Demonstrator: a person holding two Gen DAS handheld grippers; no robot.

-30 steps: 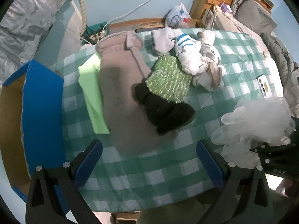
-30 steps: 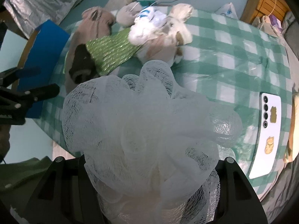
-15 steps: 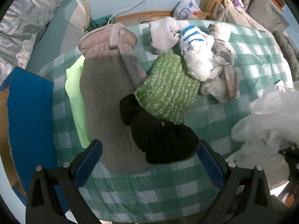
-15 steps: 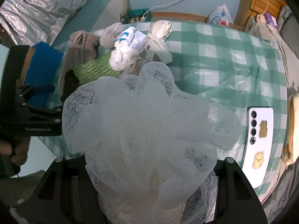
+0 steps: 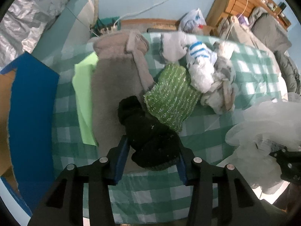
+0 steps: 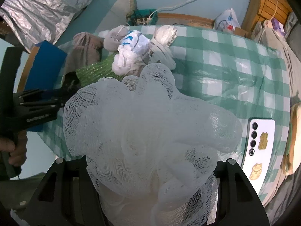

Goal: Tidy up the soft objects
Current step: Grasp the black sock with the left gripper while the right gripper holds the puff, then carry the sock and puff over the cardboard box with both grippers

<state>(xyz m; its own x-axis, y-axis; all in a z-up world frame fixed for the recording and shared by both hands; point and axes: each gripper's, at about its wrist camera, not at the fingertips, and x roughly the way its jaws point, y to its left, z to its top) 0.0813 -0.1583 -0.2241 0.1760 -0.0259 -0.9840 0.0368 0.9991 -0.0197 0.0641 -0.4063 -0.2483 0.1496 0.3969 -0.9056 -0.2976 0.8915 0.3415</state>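
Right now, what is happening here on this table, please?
A person is sorting soft things on a green checked tablecloth. The left hand-held gripper is closing around a black sock beside a green scrubber. The right hand-held gripper holds a white mesh sponge above the table.

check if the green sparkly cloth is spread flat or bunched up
Spread mostly flat: the green sparkly cloth lies open, one corner tucked under the black sock.
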